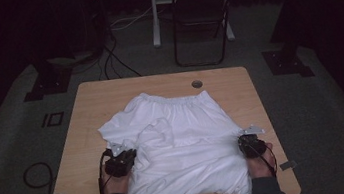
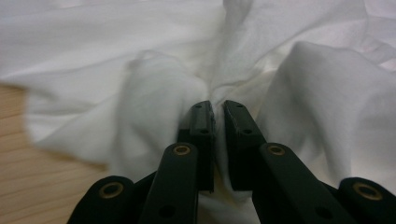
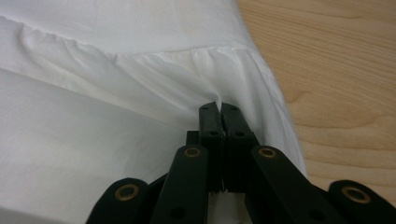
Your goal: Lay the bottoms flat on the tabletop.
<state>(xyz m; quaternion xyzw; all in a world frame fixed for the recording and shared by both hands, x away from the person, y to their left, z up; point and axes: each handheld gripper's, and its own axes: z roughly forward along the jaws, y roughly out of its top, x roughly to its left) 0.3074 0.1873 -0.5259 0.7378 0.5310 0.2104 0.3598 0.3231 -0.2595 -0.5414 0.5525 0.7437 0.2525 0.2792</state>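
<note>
A crumpled white garment (image 1: pixel 181 141) with a gathered hem lies spread over the wooden table (image 1: pixel 87 118). My left gripper (image 1: pixel 129 154) sits at the garment's left side, where a fold is bunched up. In the left gripper view its jaws (image 2: pixel 218 106) stand almost together with white cloth (image 2: pixel 116 93) pinched between them. My right gripper (image 1: pixel 241 139) is at the garment's right edge. In the right gripper view its jaws (image 3: pixel 219 108) are pressed together on the cloth (image 3: pixel 93 116) just below the gathered seam. A person's hands hold both grippers from the near edge.
A round cable hole (image 1: pixel 197 83) sits near the table's far edge. Bare wood (image 3: pixel 336 70) lies right of the garment. Behind the table stand a folding chair (image 1: pixel 200 17) and dark stand bases (image 1: pixel 47 85). A cable loop (image 1: pixel 34 175) lies on the floor at left.
</note>
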